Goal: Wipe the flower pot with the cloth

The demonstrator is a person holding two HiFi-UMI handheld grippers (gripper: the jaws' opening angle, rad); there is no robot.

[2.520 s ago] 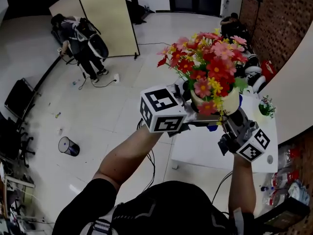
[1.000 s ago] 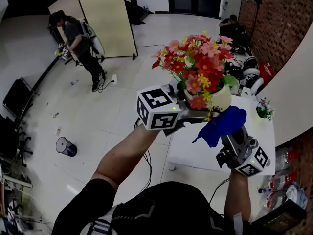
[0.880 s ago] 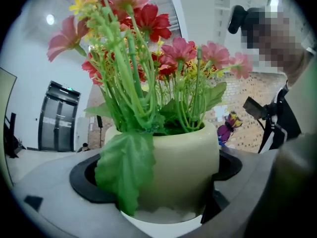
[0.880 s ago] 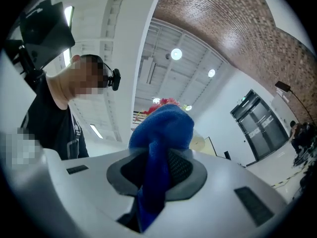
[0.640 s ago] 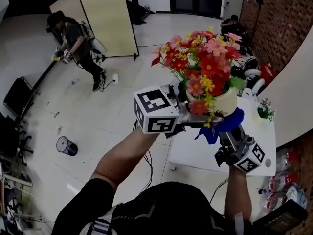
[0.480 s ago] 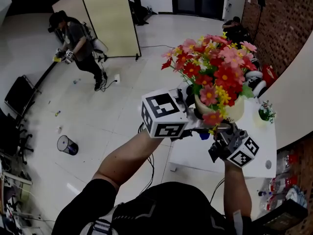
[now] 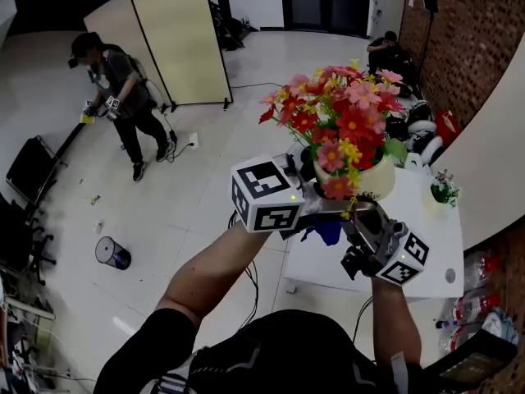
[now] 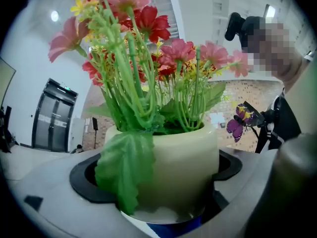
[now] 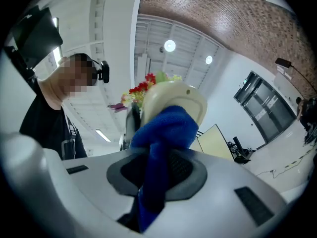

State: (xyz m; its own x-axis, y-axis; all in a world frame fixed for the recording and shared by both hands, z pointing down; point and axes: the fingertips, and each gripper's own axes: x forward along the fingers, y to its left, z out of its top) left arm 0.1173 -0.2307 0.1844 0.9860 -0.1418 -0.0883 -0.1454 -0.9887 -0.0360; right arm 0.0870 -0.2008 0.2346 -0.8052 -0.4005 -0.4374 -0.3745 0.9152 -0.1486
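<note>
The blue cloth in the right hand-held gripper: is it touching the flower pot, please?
Touching. The right gripper view shows the cloth bunched against the cream flower pot from below, no gap.

A: Item: flower pot (image 8: 173, 162)?
B: Cream, smooth, faint sheen; looks glazed. Leaf (image 8: 124, 170) over its rim: matt, veined.
A: Cloth (image 9: 166, 128) against the pot's underside?
B: Blue, soft napped fabric, matt.
A: Left tongs (image 8: 161, 175), right tongs (image 9: 158, 170)?
B: Smooth grey plastic, matt; black pads (image 8: 85, 178) dull.
A: Worktop (image 7: 435, 236) below the pot?
B: White, smooth. Floor (image 7: 189, 212) beyond the pot: pale, glossy.
</note>
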